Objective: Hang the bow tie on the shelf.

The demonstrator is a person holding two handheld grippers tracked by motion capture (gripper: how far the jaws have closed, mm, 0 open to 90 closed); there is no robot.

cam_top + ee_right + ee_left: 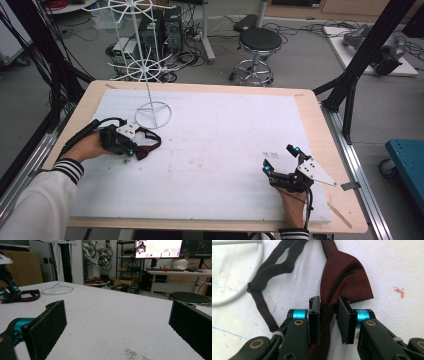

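Note:
A dark red bow tie with its thin strap lies on the white mat at the left. My left gripper lies low over it, held by a hand in a striped cuff. In the left gripper view, the left gripper is shut on the bow tie at its narrow middle, one wing fanning out beyond the pads. My right gripper rests near the front right of the mat, jaws wide open. Nothing sits between the right gripper jaws; the bow tie lies far off at the left.
A white wire stand rises from a ring base just behind the bow tie; its ring curves close to the strap. A black stool and cables stand on the floor beyond the table. Black frame posts flank both sides.

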